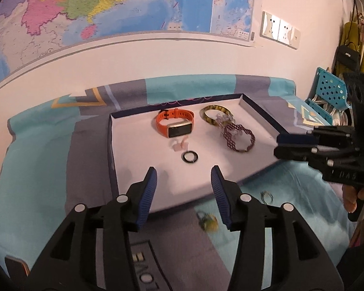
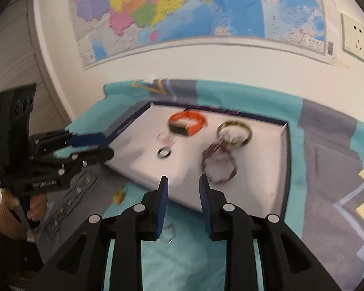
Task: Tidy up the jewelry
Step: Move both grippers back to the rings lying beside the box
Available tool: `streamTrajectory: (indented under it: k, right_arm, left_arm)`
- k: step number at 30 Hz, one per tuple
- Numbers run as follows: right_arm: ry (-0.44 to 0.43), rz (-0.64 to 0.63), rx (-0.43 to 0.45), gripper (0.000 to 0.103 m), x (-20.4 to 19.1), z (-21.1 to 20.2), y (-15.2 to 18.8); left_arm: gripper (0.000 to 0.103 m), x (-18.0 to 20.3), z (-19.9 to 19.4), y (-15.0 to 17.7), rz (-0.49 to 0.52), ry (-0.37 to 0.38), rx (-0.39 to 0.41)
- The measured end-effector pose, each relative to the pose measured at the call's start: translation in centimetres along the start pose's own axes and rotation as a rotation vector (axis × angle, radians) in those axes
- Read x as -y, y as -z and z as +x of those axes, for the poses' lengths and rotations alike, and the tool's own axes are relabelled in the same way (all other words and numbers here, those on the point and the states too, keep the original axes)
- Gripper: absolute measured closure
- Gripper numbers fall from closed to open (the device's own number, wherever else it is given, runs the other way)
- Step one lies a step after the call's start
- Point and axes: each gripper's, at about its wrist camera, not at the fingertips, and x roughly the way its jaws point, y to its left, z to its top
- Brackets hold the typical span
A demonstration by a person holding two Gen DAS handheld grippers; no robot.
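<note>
Yellow ring (image 1: 207, 220) lies on the cloth between the left gripper's (image 1: 184, 181) parted jaws.

Home bedroom, patterned bedsheet (image 1: 48, 169), wall map (image 1: 109, 7), hanging handbag (image 1: 349, 54)
</note>
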Motion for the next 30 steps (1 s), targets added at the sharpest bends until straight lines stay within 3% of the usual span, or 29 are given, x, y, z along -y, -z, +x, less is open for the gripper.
streamTrajectory:
  k: [11,30]
  right_arm:
    - [-0.032,0.038,-0.068,0.076,-1.4,0.4,3.7]
    - [-0.038,0.046,-0.100,0.076,-2.4,1.2,4.8]
  left_arm:
    - [0.055,1.0,-0.6,3.4,0.003,0.027,-0.041]
    - [0.055,2.1,0.3,5.3,0.002,0.042,-0.099]
